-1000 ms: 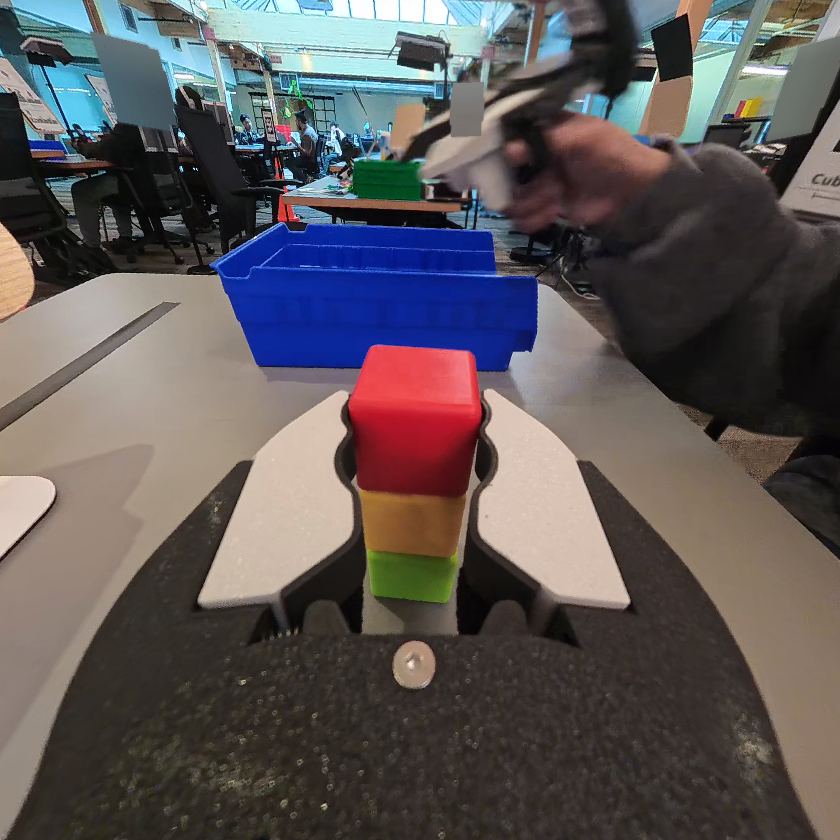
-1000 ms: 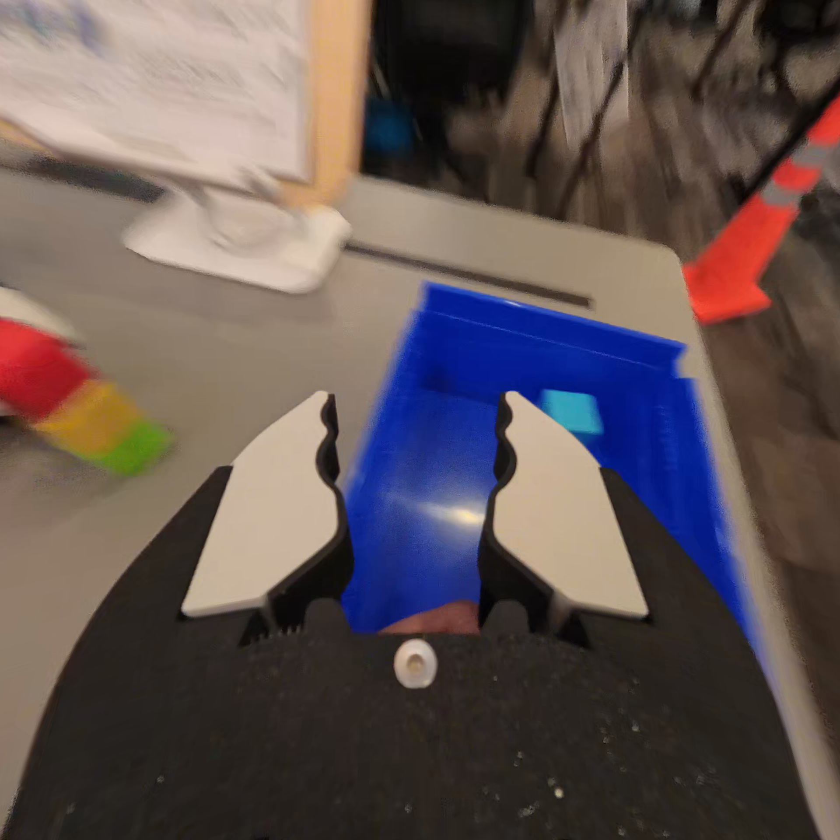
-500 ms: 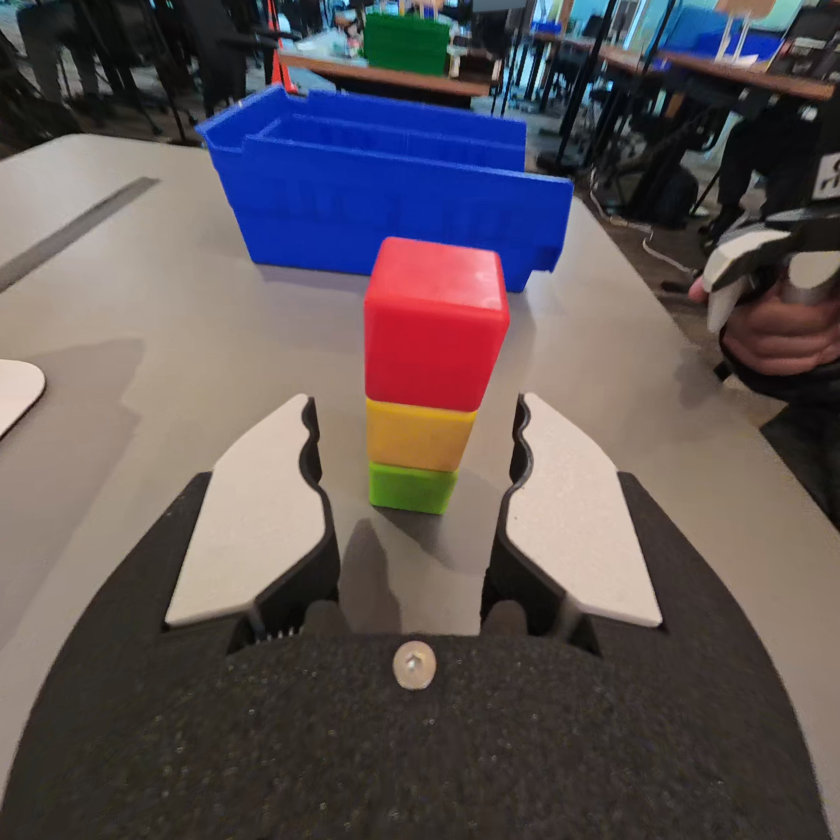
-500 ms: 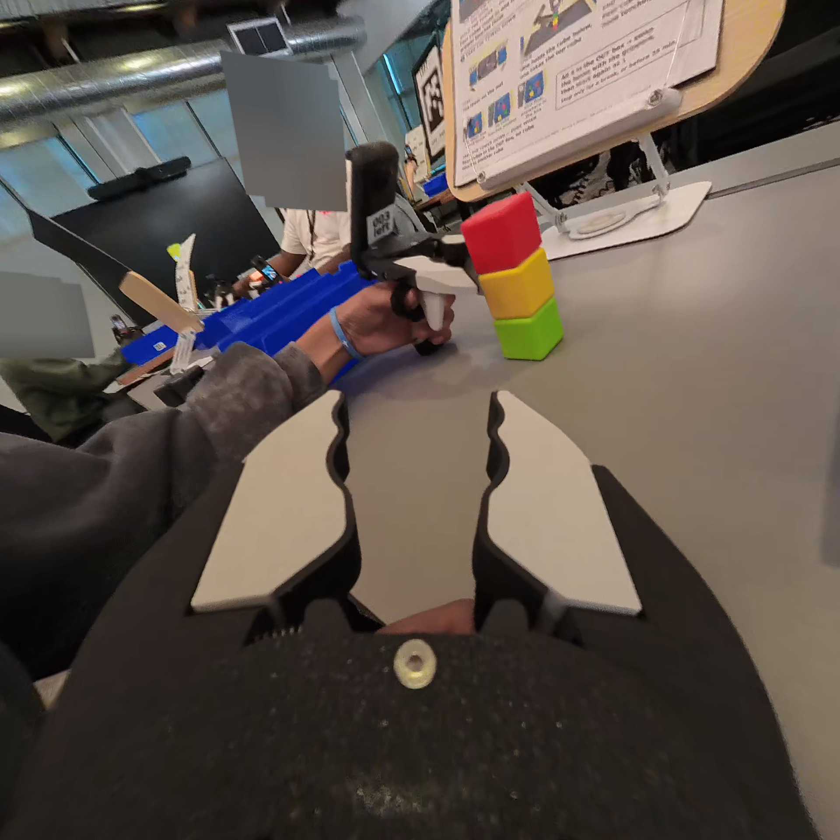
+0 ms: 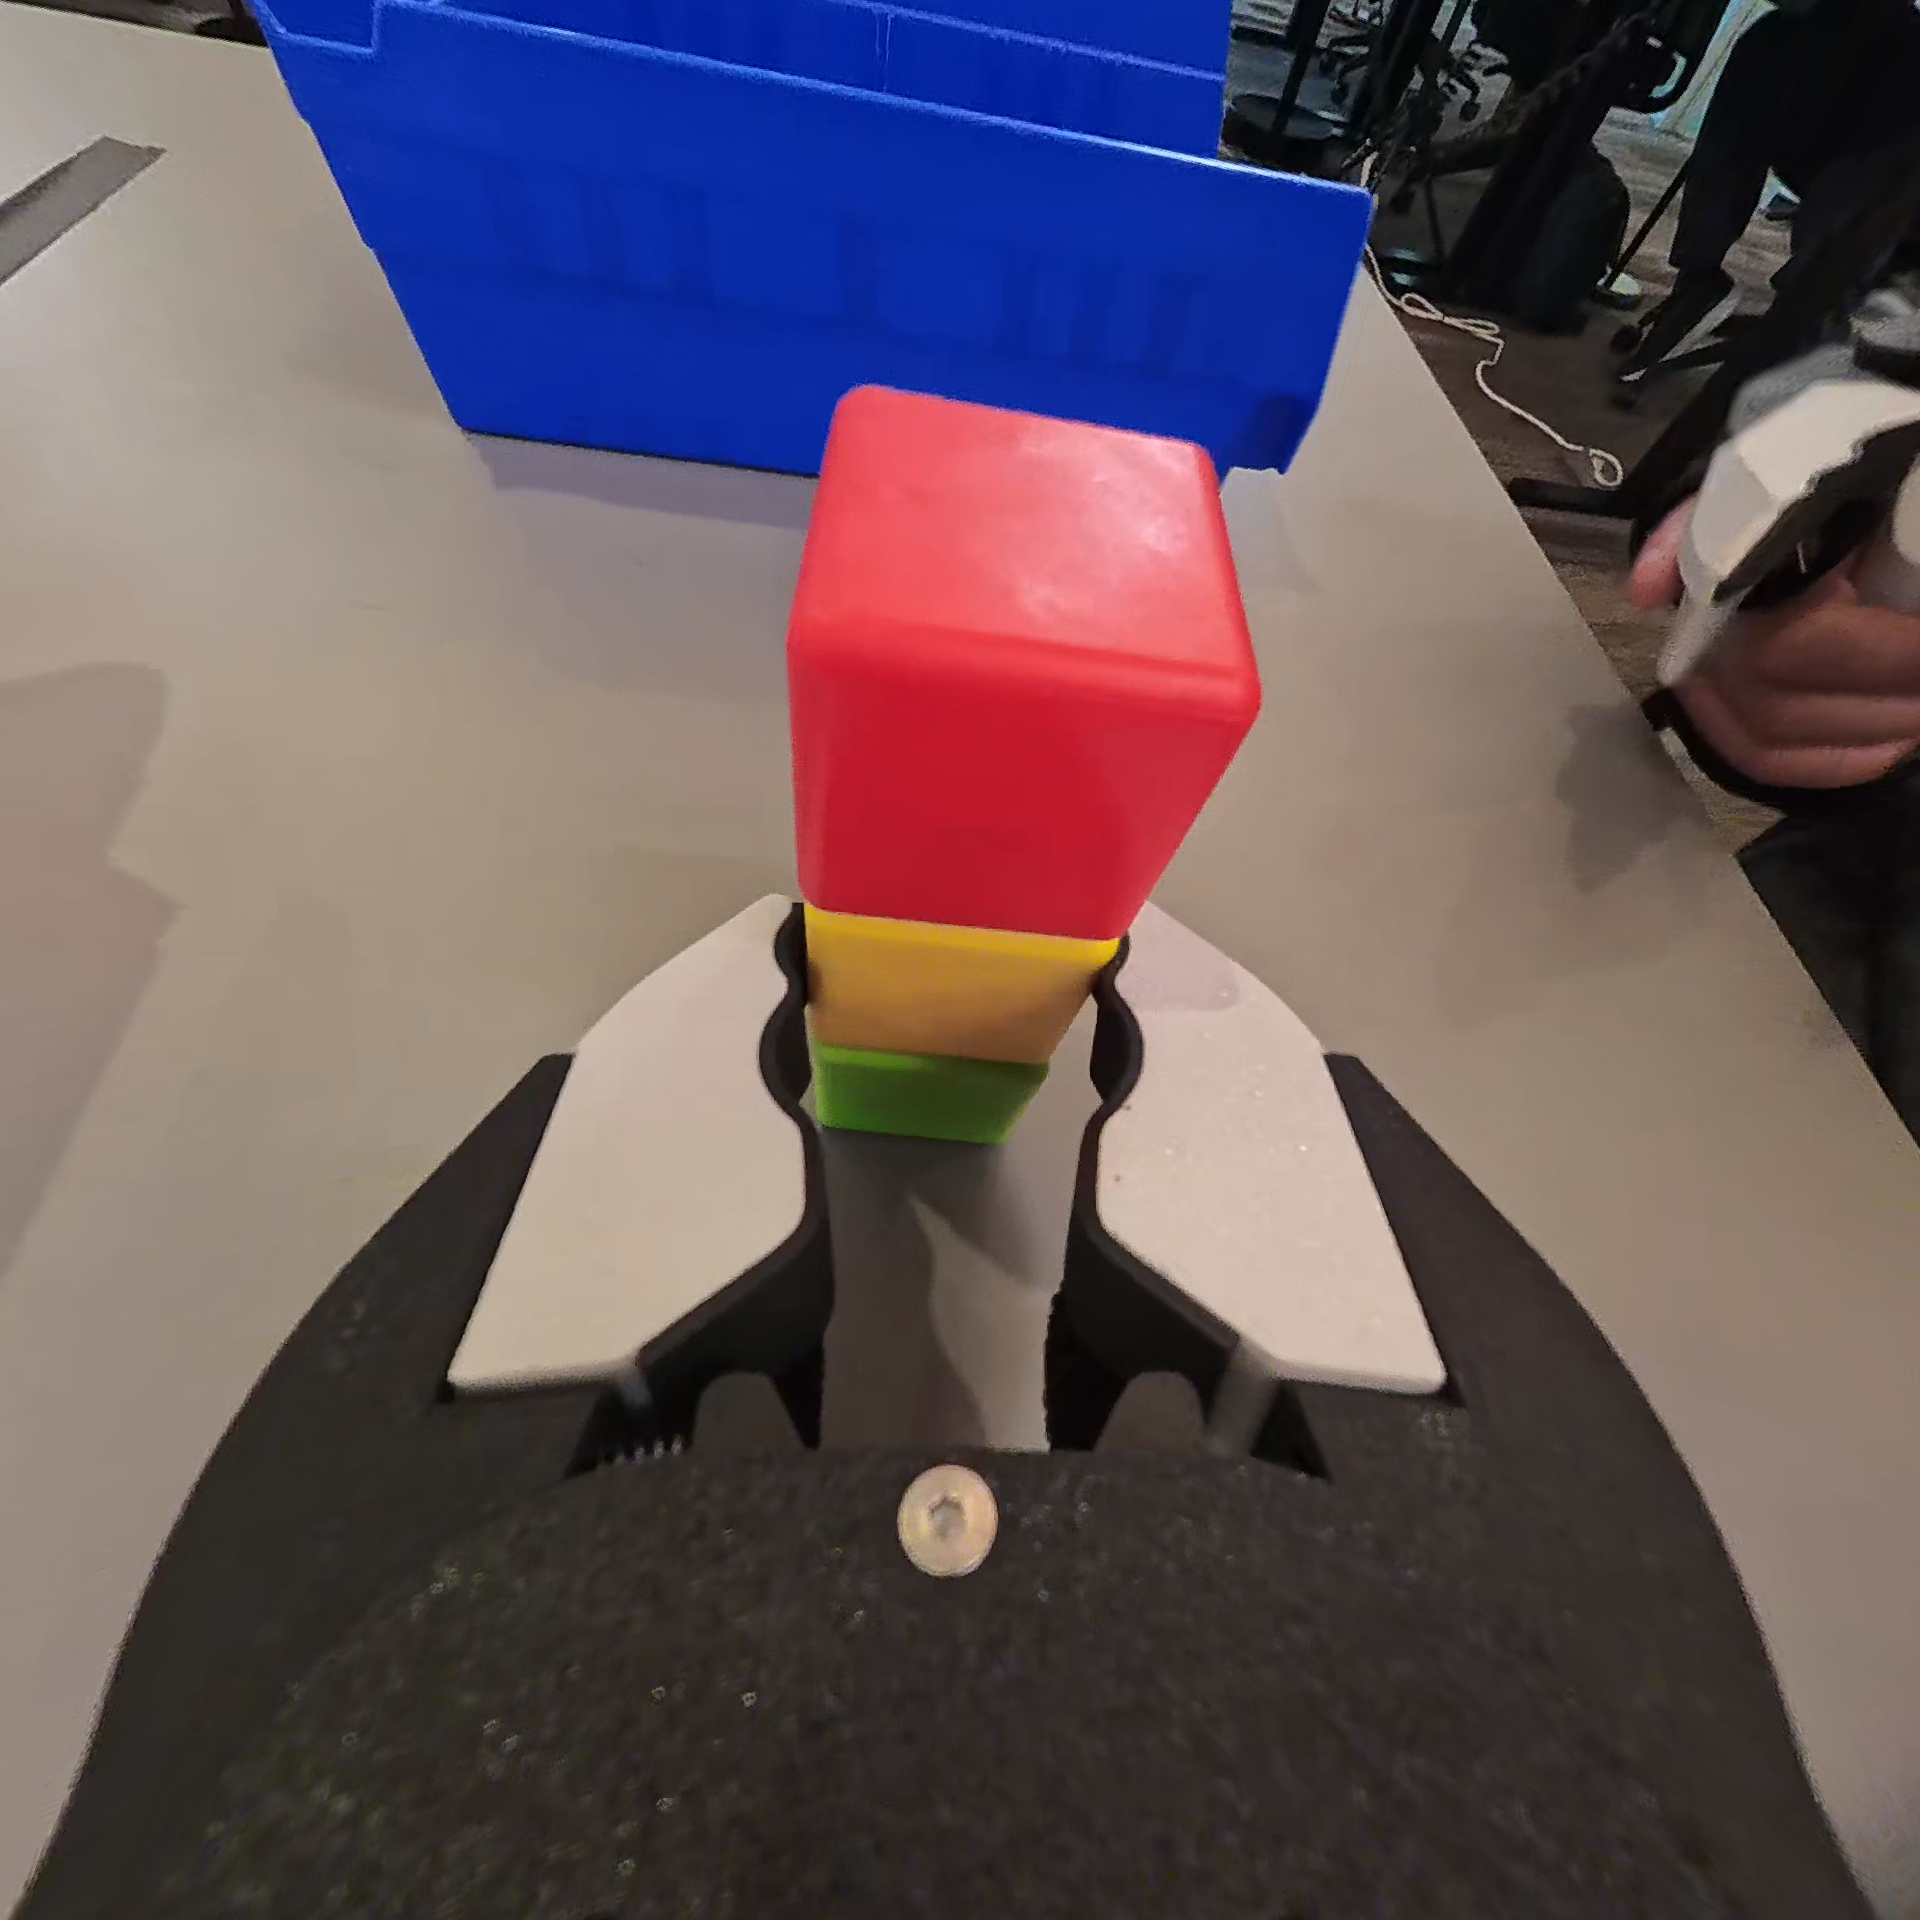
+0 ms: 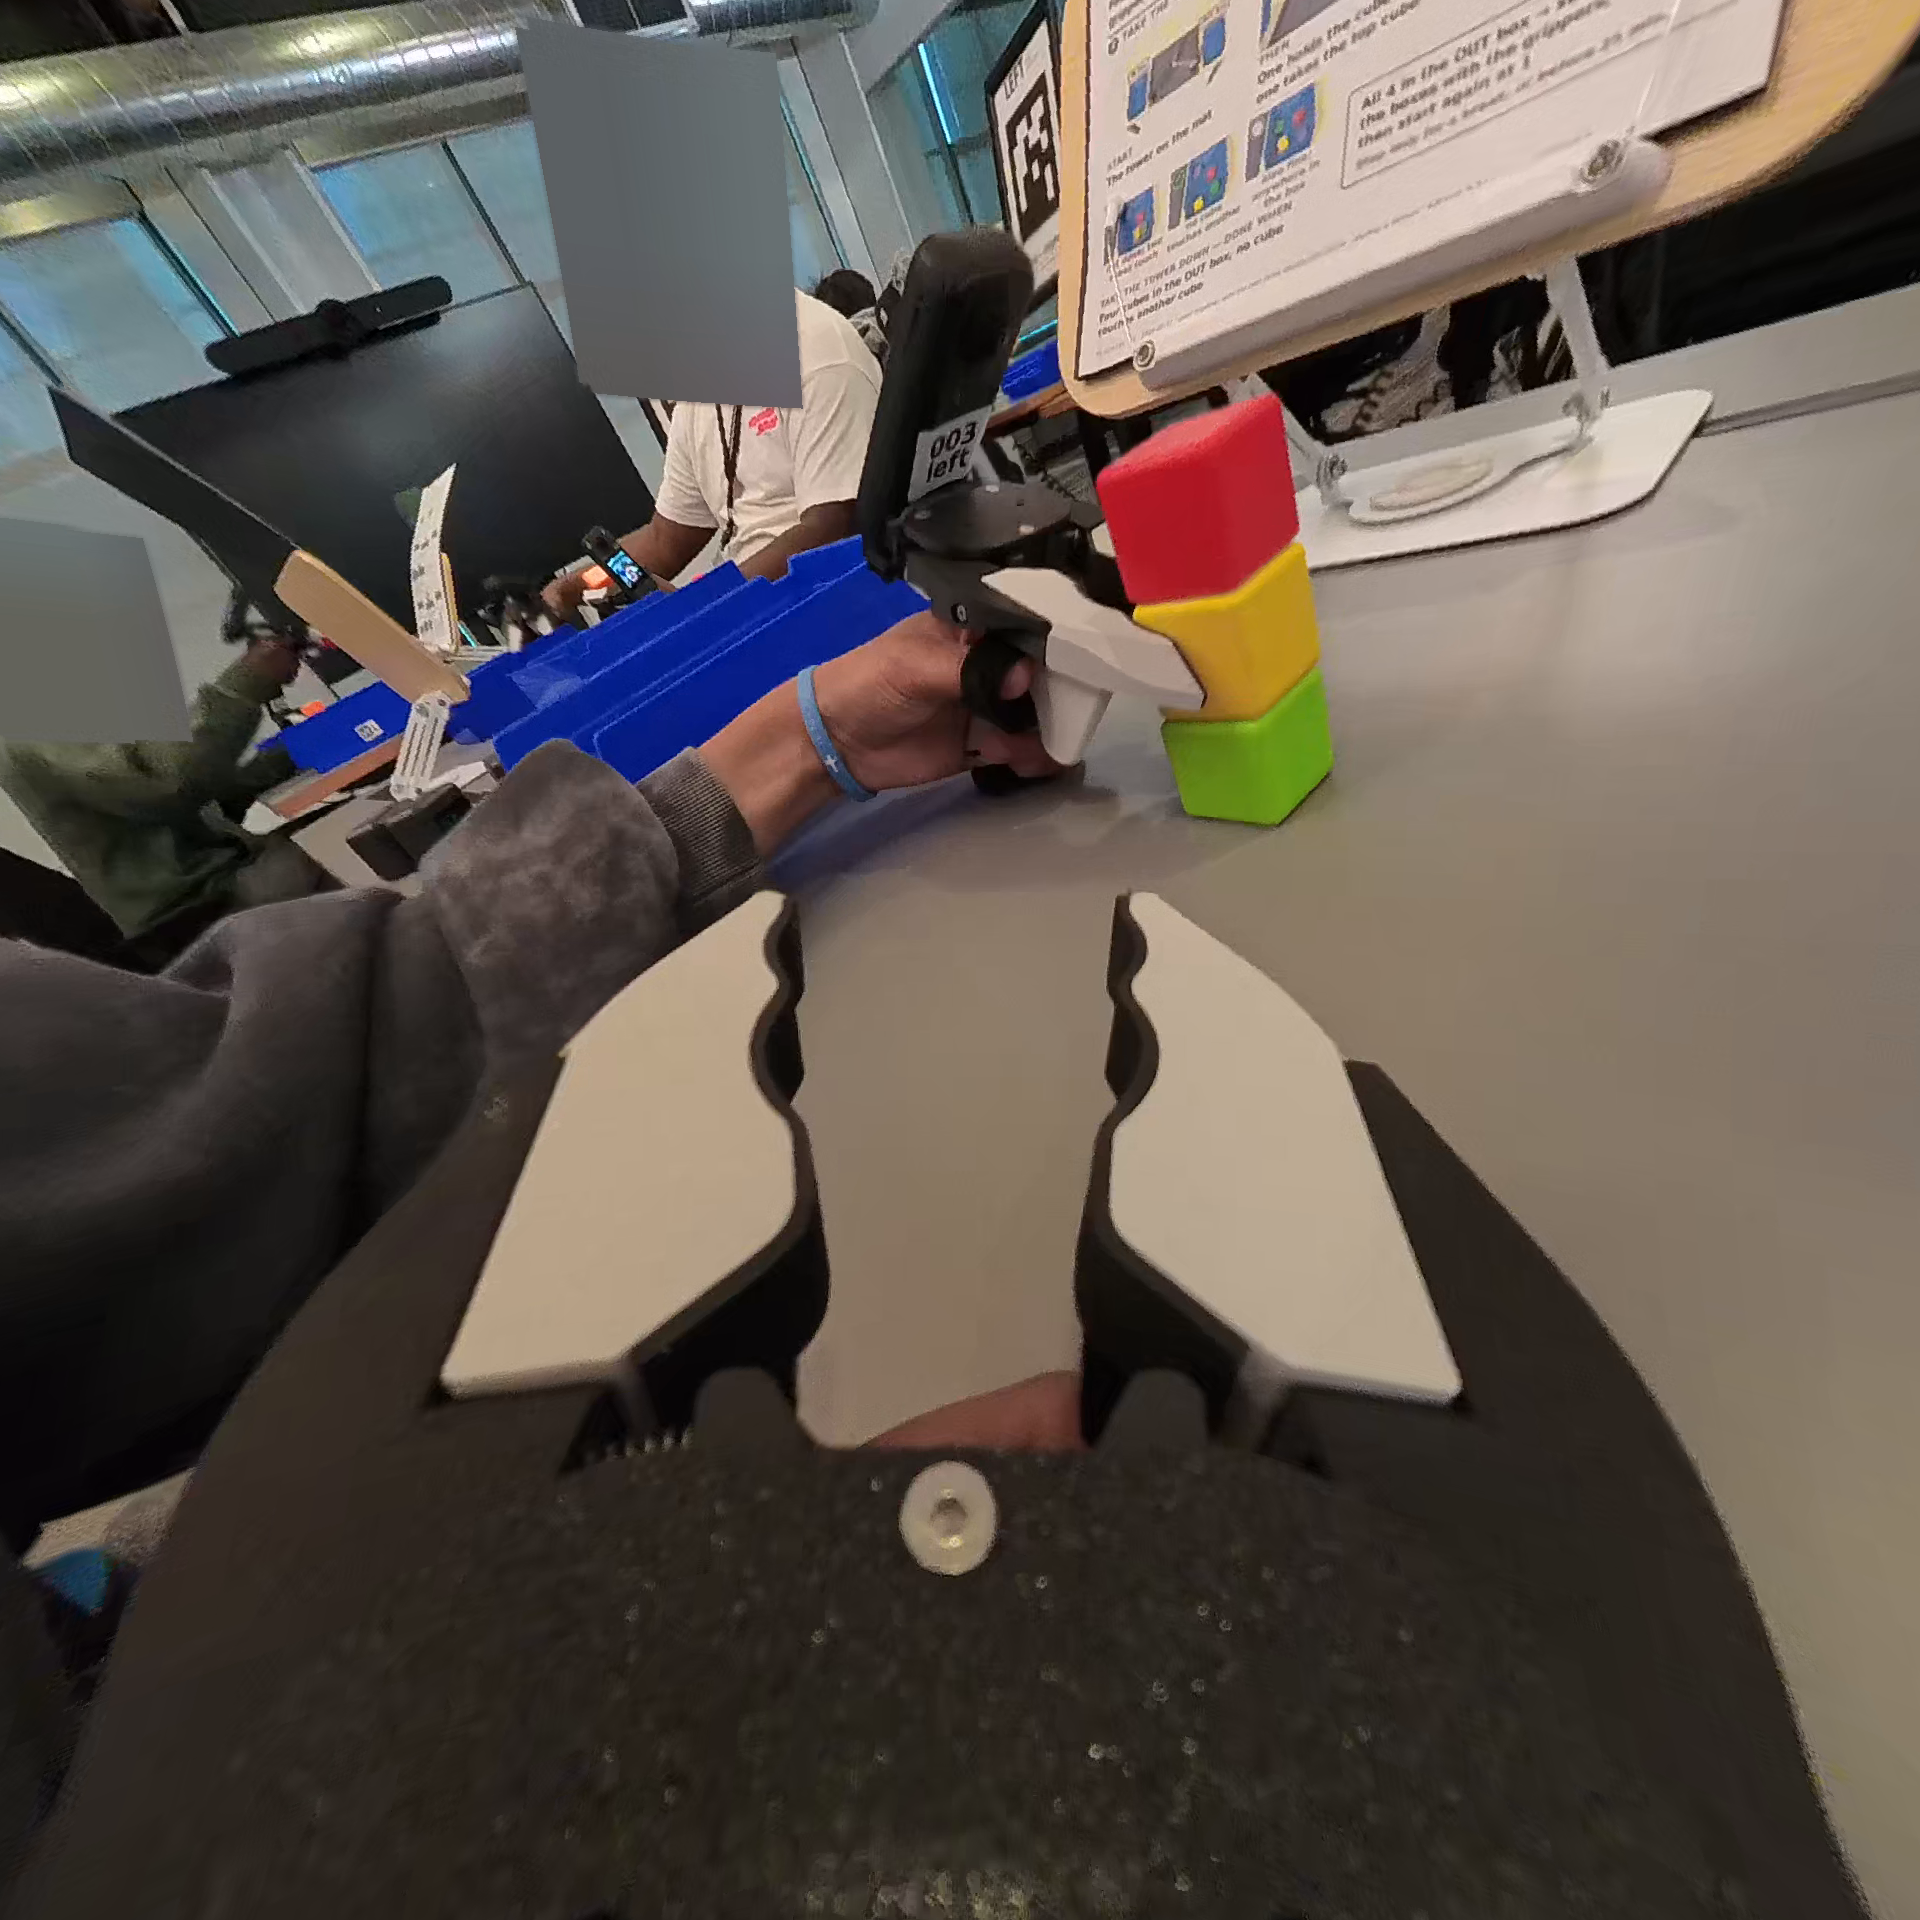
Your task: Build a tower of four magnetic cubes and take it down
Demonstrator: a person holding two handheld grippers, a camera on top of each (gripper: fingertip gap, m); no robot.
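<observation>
Nearest the person, by the table's near edge, the right gripper hovers over bare grey table, its tongs parted and holding nothing; farther in, toward the table's middle, the left gripper has its tongs drawn narrow around the yellow cube, pressing its two sides, as far as the left wrist view shows; that cube is the middle one of a tower of three, with the green cube below on the table and the red cube on top; beyond the tower, toward the far edge, stands one blue bin. Count: three cubes stacked, one bin, two grippers. Judging by this, the tower is one cube short of four; whether it is being built or taken down cannot be told.
</observation>
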